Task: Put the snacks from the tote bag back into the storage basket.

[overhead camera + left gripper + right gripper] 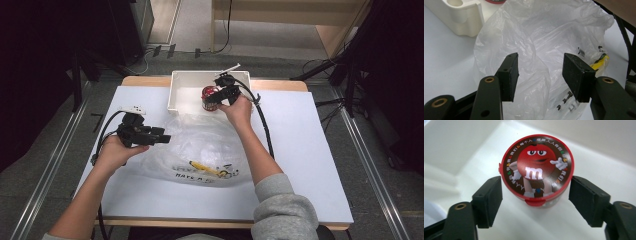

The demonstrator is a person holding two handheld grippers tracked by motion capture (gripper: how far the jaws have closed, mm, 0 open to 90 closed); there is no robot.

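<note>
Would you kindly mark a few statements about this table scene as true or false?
1. The round red-lidded candy tub sits inside the white plastic tray. True.
2. The right gripper is clamped on the tub. False: its pads stand on either side of it, apart from its wall.
3. The left gripper holds the crumpled clear plastic bag. False: its jaws are open above it.
4. The bag lies on the white tabletop. True.

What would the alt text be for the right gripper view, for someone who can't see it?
A round red-lidded candy tub with a red cartoon candy character stands between the right gripper's two open black jaws, small gaps on both sides. It sits on the floor of a white tray.
</note>
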